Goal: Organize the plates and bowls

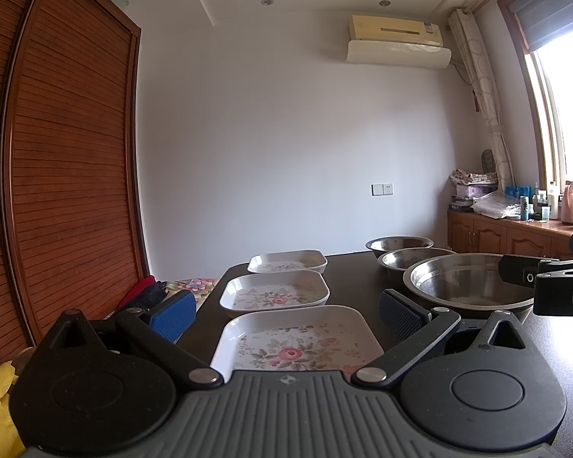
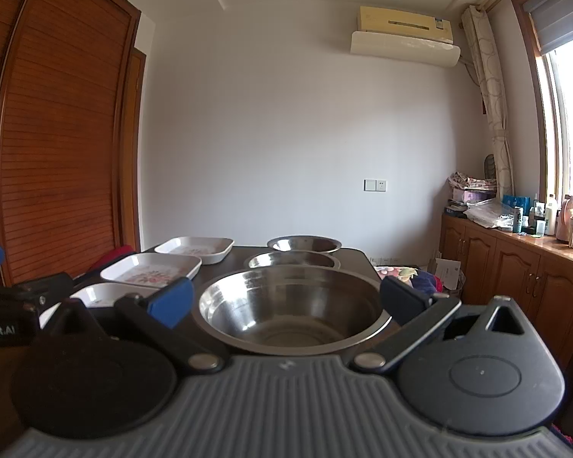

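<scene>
The fingers (image 1: 170, 315) of the left gripper (image 1: 286, 315) are spread wide with nothing between them, hovering just short of the nearest flowered plate (image 1: 294, 343), which sits at the near edge of the dark tabletop (image 1: 363, 278). Beyond it a second plate (image 1: 275, 292) and a third plate (image 1: 287, 260) lie in a row running away toward the white wall, each apart from the next. The right gripper (image 2: 286, 299) holds its fingers (image 2: 172, 299) just as wide, one on each side of the big steel bowl (image 2: 290, 311), though I cannot tell whether they touch its rim. Behind that bowl stand a middle bowl (image 2: 294, 260) and a far bowl (image 2: 304, 244), also in a line, to the right of the plates. A brown slatted wardrobe (image 1: 68, 145) fills the left side of the room, and an air conditioner (image 2: 405, 34) hangs high on the wall.
</scene>
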`<state>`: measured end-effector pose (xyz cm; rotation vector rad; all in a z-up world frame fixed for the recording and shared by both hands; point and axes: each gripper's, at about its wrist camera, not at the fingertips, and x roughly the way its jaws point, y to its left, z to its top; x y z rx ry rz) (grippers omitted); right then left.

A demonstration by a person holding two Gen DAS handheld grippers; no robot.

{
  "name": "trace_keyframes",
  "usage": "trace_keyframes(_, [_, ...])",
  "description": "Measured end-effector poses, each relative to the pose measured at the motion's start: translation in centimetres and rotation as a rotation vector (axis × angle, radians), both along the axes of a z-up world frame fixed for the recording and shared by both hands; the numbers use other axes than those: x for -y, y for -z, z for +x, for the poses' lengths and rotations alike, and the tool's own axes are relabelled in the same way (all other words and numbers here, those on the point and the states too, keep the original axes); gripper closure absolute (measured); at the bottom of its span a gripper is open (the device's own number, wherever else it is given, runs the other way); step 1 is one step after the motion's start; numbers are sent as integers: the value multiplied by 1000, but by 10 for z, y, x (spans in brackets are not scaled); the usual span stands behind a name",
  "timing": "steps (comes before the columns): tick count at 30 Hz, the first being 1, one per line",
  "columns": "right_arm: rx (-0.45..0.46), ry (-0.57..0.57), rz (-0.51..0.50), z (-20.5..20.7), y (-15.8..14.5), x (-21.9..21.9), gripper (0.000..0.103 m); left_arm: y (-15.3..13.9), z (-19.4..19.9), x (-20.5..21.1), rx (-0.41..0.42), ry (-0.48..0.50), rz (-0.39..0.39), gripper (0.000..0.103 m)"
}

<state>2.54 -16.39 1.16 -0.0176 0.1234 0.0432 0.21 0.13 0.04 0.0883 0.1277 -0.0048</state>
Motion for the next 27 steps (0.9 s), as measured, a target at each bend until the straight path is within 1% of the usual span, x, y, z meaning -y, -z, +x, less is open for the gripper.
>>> trace_keyframes(27, [5,1,2,-1,0,0,0,-1,-3,0,10,-2,-4,0])
